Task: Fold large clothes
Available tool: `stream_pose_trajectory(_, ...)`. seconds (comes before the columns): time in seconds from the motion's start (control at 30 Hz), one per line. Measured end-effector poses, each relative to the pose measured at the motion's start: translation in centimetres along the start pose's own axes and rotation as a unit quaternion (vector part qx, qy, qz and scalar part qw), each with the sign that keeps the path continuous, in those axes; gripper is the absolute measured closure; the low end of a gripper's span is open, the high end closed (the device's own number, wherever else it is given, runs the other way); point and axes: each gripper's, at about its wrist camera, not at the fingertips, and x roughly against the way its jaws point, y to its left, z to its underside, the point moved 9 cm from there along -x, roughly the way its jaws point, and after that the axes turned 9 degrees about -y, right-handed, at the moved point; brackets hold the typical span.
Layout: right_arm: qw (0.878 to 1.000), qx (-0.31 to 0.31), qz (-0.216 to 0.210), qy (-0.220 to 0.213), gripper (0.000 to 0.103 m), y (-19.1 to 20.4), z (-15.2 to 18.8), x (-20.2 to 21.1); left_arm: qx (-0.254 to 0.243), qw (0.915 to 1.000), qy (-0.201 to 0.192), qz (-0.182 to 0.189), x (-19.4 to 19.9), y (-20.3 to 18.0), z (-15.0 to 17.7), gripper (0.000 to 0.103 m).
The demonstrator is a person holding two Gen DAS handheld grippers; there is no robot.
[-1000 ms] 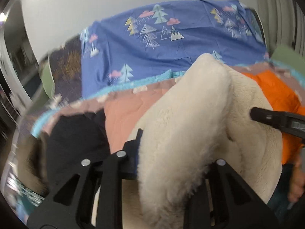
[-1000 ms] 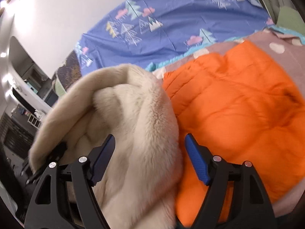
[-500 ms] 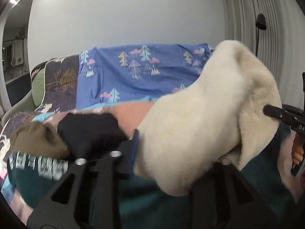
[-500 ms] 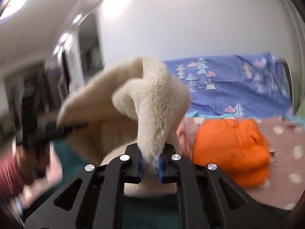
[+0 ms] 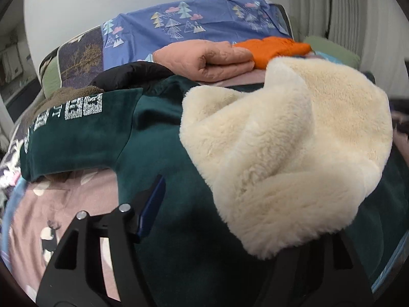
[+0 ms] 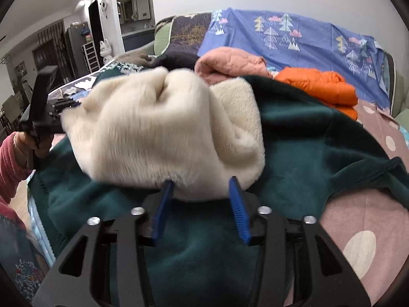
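One cream fleece garment (image 6: 163, 133) lies bunched on one dark green garment (image 6: 306, 153) spread over the bed (image 6: 370, 230). My right tongs (image 6: 202, 209) are opening, fleece edge between the pads, unpressed. My left tongs (image 5: 230, 220) are opening too, fleece draped over one finger. Behind: one pink quilted bundle (image 5: 204, 61), one orange jacket (image 6: 319, 87).

The black left gripper (image 5: 217, 220) is angled downward, its jaws opening; only one blue-padded finger (image 5: 150, 204) is seen. The black right gripper (image 6: 202, 204) is tilted down likewise, jaws opening, blue pads (image 6: 239, 207) apart
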Motion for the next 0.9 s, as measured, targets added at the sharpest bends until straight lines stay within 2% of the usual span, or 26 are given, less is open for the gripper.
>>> stream_pose_trajectory(0.1, 0.999, -0.031, -0.009, -0.016, 0.047, -0.1, -0.8, 0.9, -0.058, 0.9982, 0.002, -0.015, 0.4, -1.0, 0.5, 0.03)
stream_pose_trajectory(0.17, 0.998, -0.056, -0.021, -0.023, 0.047, 0.3, -1.4, 0.6, -0.087, 0.996, -0.015, -0.016, 0.3, -2.1, -0.4, 0.03)
stream_pose_trajectory(0.33, 0.993, -0.073, -0.083, -0.028, 0.047, 4.1, -2.2, -0.4, -0.097, 0.9948, -0.019, 0.026, -0.3, -4.0, -1.3, 0.024)
stream_pose_trajectory(0.43, 0.994, -0.053, -0.088, -0.023, 0.037, 5.9, -2.2, -1.0, -0.113, 0.9928, -0.017, 0.036, -0.1, -4.4, -0.6, 0.024)
stream_pose_trajectory(0.5, 0.995, -0.051, -0.089, -0.01, 0.037, 6.4, -2.2, -2.2, -0.11, 0.993, -0.015, 0.04, 0.2, -4.2, -0.2, 0.023)
stream_pose_trajectory(0.53, 0.995, -0.052, -0.086, -0.001, 0.039, 6.5, -2.2, -3.0, -0.105, 0.9934, -0.015, 0.044, 0.3, -4.1, -0.2, 0.024)
stream_pose_trajectory(0.57, 0.995, -0.052, -0.082, 0.005, 0.047, 6.6, -2.1, -3.4, -0.097, 0.9938, -0.015, 0.052, 0.6, -3.9, -0.1, 0.024)
stream_pose_trajectory(0.6, 0.996, -0.048, -0.075, 0.012, 0.067, 6.7, -2.2, -3.9, -0.091, 0.9939, -0.016, 0.06, 0.9, -3.9, -0.2, 0.024)
stream_pose_trajectory(0.63, 0.996, -0.049, -0.069, 0.014, 0.071, 6.6, -2.3, -4.2, -0.08, 0.9938, -0.019, 0.074, 1.5, -3.9, 0.0, 0.024)
stream_pose_trajectory(0.77, 0.993, -0.066, -0.094, 0.015, 0.073, 6.8, -2.0, -3.6, -0.059, 0.9904, -0.02, 0.124, 4.2, -3.8, 1.2, 0.032)
stream_pose_trajectory(0.83, 0.991, -0.051, -0.122, 0.026, 0.073, 7.8, -1.3, -2.6, -0.047, 0.9888, -0.024, 0.139, 5.2, -3.7, 1.5, 0.041)
stream_pose_trajectory(0.9, 0.986, -0.026, -0.158, 0.038, 0.072, 9.0, -0.8, -1.1, -0.032, 0.9881, -0.035, 0.147, 5.9, -3.2, 1.0, 0.041)
